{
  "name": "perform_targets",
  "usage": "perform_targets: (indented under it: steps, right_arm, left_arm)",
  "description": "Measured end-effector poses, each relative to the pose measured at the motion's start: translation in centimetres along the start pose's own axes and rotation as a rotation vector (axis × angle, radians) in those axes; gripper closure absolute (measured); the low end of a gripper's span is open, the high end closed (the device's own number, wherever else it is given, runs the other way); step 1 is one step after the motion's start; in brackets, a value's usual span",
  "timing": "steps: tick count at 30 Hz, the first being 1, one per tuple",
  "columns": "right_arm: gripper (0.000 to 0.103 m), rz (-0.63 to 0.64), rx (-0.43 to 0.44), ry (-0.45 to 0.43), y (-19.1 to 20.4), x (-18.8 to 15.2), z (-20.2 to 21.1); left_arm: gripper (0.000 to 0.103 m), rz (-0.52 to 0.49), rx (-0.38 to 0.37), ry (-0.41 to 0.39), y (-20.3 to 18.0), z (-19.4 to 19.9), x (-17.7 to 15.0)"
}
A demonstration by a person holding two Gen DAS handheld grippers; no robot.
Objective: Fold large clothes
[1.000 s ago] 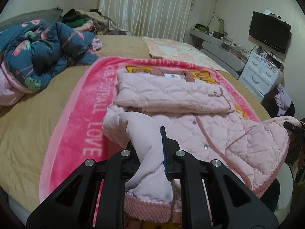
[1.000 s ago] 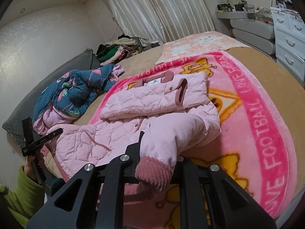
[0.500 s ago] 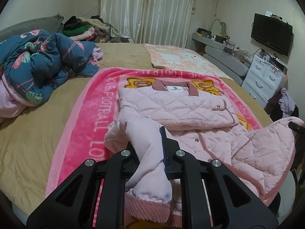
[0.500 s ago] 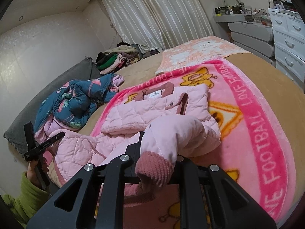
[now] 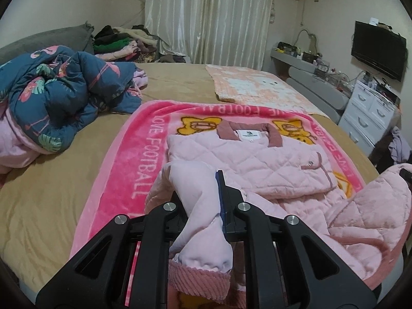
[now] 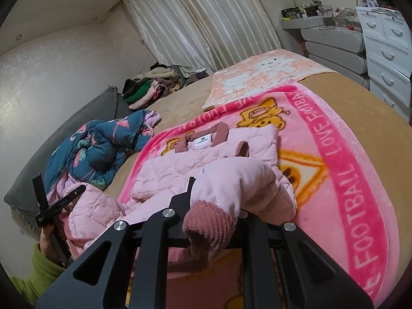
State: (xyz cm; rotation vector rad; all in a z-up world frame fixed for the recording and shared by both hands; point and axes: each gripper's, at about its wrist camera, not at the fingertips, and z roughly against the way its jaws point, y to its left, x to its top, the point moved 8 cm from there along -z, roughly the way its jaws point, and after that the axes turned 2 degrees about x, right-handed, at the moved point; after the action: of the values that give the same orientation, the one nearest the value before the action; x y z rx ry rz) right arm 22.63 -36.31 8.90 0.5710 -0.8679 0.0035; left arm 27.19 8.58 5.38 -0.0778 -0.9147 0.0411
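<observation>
Through my left wrist camera, the left gripper (image 5: 203,206) is clamped tight on a fold of the pink quilted jacket (image 5: 257,164), close to a ribbed, darker pink cuff (image 5: 198,278) that hangs below the jaws. The jacket lies on a bright pink fleece blanket (image 5: 139,159) printed with cartoon bears and lettering, spread over a tan bed (image 5: 51,200); its upper half is already folded flat, collar and label showing. A rumpled blue flamingo-print duvet (image 5: 56,95) sits well apart at the left. Through my right wrist camera, the right gripper (image 6: 213,206) is likewise closed hard on the other sleeve, its knitted cuff (image 6: 208,229) bulging out between the jaws. At the left edge a hand (image 6: 46,242) in a green sleeve carries the other gripper, with the jacket's hem bunched beside it. I judge the jacket light, puffy and limp: it will sag and slide rather than hold a crease, and its smooth lining looks slippery. The ribbed cuffs and stitched seams offer the firmest purchase.
</observation>
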Motion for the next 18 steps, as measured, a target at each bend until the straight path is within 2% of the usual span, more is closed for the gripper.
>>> perform_targets:
  steps: [18]
  right_arm:
    - [0.089,-0.141,-0.032,0.039,-4.9,3.6,-6.6]
  left_arm:
    - [0.095,0.025,0.084,0.034,2.3,-7.5,2.4]
